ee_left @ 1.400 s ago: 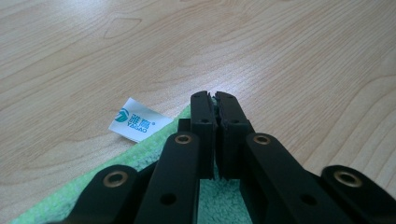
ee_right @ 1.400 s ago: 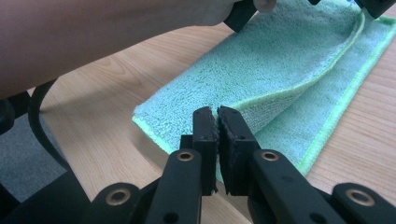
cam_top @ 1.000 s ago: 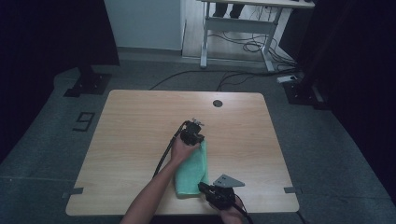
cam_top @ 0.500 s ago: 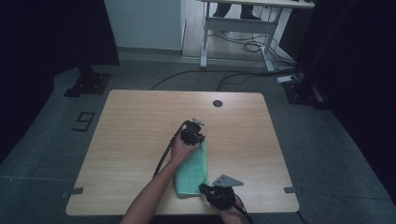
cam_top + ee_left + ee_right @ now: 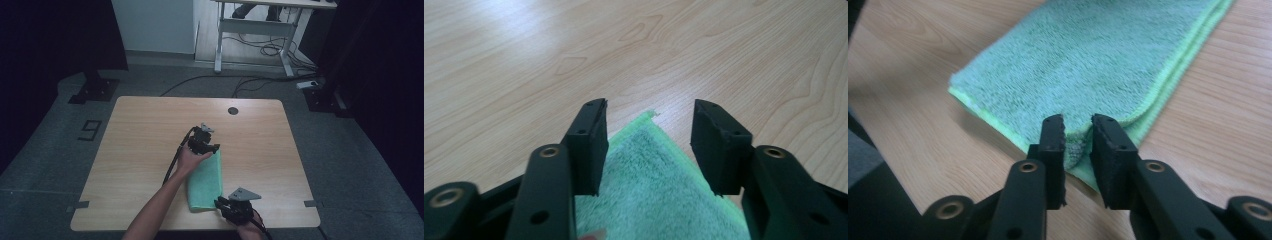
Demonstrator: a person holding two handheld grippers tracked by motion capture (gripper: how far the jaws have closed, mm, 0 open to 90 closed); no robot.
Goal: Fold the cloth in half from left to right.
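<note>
While the left gripper [image 5: 649, 145] has just been spreading its jaws wide, clear above the towel's [image 5: 206, 181] far corner, the right gripper [image 5: 1078, 145] has just been easing open too, a pinch of hem between its narrow jaws. Folded towel flat on the table [image 5: 140, 130]. Release step, I'd say; next, both lift away cleanly.

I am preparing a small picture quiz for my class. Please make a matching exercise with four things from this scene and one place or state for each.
Column one:
1. left tool
2. right tool
3. green towel
4. table

Column two:
A. light wood, round hole near its far edge
B. jaws wide apart above a towel corner
C. folded, lying flat
D. jaws narrow, a towel fold between them

Pairs: 1-B, 2-D, 3-C, 4-A
</note>
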